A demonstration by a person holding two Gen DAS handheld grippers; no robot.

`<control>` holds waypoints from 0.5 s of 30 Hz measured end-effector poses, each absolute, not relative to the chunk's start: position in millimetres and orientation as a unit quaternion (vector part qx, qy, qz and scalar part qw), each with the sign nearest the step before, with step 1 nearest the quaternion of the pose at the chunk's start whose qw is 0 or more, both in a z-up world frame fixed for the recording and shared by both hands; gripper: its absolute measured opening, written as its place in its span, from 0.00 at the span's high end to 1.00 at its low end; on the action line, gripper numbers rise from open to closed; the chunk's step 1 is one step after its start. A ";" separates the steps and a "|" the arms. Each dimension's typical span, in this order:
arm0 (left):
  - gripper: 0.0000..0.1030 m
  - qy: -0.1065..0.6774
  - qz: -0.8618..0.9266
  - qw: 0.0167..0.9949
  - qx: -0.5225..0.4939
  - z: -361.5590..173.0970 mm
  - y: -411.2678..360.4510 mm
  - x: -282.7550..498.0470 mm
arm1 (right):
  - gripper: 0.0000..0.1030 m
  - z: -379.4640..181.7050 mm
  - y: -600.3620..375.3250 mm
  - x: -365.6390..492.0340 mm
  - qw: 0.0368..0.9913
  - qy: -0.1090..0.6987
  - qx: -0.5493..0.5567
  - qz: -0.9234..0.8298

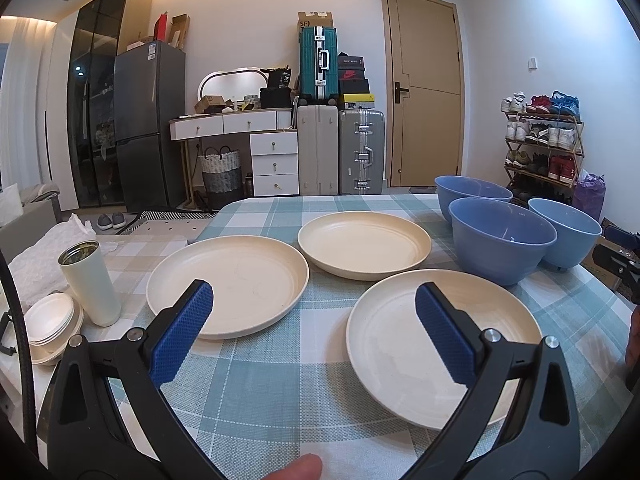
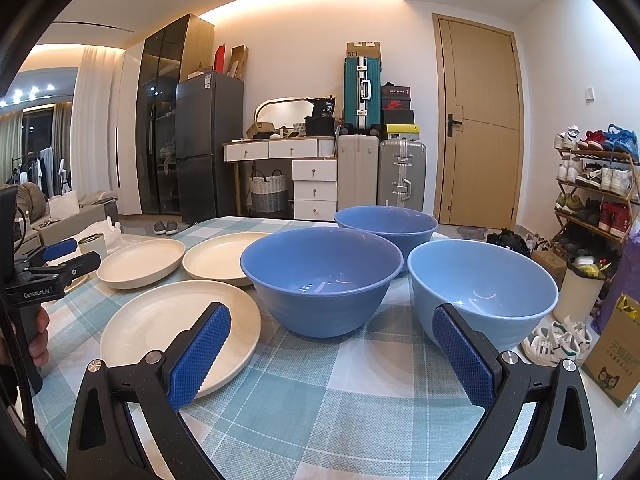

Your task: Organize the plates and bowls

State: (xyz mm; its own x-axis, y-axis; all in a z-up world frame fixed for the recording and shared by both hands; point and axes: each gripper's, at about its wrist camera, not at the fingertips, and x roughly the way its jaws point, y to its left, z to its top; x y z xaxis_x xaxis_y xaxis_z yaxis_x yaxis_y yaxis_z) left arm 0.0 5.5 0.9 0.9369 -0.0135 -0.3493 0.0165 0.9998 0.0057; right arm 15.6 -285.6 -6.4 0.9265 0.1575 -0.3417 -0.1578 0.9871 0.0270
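Observation:
Three cream plates lie apart on the checked tablecloth: a left plate (image 1: 228, 284), a far plate (image 1: 364, 244) and a near plate (image 1: 404, 344). Three blue bowls stand to their right: a middle bowl (image 2: 320, 280), a far bowl (image 2: 386, 226) and a lighter right bowl (image 2: 482, 292). My left gripper (image 1: 314, 320) is open and empty, above the cloth between the left and near plates. My right gripper (image 2: 332, 344) is open and empty, just before the middle and right bowls. The left gripper also shows in the right wrist view (image 2: 60, 256) at the left.
A cream tumbler (image 1: 90, 282) and a stack of small white bowls (image 1: 50, 322) stand at the table's left, by crumpled white paper (image 1: 44, 256). The table's right edge drops to a green box (image 2: 612, 356) and shoes on the floor.

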 end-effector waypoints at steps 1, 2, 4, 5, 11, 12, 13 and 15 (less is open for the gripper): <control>0.02 0.178 -0.010 0.984 0.004 0.6 4.6 0.0 | 0.00 -6.4 -285.5 15.5 0.982 0.174 -0.001 0.079; 0.02 0.179 -0.012 0.984 0.004 0.3 3.9 0.3 | 0.00 -6.4 -285.2 15.6 0.981 0.174 -0.003 0.079; 0.02 0.180 -0.012 0.984 0.005 -0.5 3.2 1.0 | 0.00 -6.9 -284.1 16.0 0.981 0.176 -0.006 0.078; 0.02 0.182 -0.012 0.983 0.006 -0.8 2.8 2.0 | 0.00 -7.5 -283.6 16.4 0.981 0.177 -0.008 0.077; 0.02 0.212 -0.023 0.977 0.014 -6.8 -1.6 8.7 | 0.00 -7.4 -276.4 17.1 0.979 0.187 -0.027 0.077; 0.02 0.218 -0.024 0.976 0.013 -7.8 -1.2 9.4 | 0.00 -7.8 -275.0 17.9 0.978 0.192 -0.028 0.080; 0.02 0.222 -0.024 0.975 0.012 -8.5 -0.7 9.9 | 0.00 -8.2 -272.3 19.8 0.977 0.197 -0.028 0.083; 0.02 0.231 -0.022 0.973 0.007 -10.0 1.2 10.4 | 0.00 -7.6 -271.2 21.4 0.974 0.207 -0.020 0.094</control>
State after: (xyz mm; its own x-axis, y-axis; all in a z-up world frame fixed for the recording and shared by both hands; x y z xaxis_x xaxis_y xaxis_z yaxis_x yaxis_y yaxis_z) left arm 10.4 1.2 -10.0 0.8922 -0.0396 -0.4499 0.0464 0.9989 0.0040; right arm 21.4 -271.2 -7.6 0.8971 0.1736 -0.4063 -0.1906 0.9817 -0.0012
